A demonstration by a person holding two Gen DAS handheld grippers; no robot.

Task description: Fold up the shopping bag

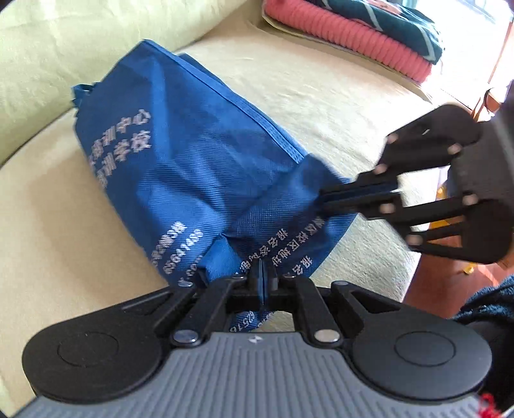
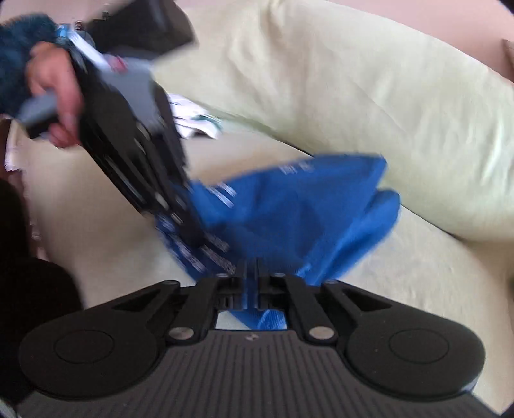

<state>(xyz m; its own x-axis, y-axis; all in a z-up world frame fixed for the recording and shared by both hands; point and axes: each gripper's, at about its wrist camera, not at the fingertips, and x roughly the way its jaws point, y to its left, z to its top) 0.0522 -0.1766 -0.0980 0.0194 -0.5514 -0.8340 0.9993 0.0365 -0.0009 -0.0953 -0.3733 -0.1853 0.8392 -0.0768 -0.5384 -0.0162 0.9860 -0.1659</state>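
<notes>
Left wrist view: the blue shopping bag (image 1: 180, 160) is lying bunched up on a pale sofa seat (image 1: 321, 96), its far end up near the back cushion (image 1: 48, 64). The left gripper (image 1: 263, 279) has its jaws pinched tight on the near edge of the fabric, and the right gripper (image 1: 324, 199) comes in from the side, clamped on another bit of that same edge. Looks like two grab points so the edge can be carried over evenly. Folded clothes (image 1: 353, 29) sit further along the seat.

Right wrist view: pretty blurry. The right gripper (image 2: 252, 276) is closed on blue cloth, with the bag (image 2: 305, 209) fanning out ahead. The left gripper (image 2: 196, 231) angles down onto it, held by a hand (image 2: 57, 93).
</notes>
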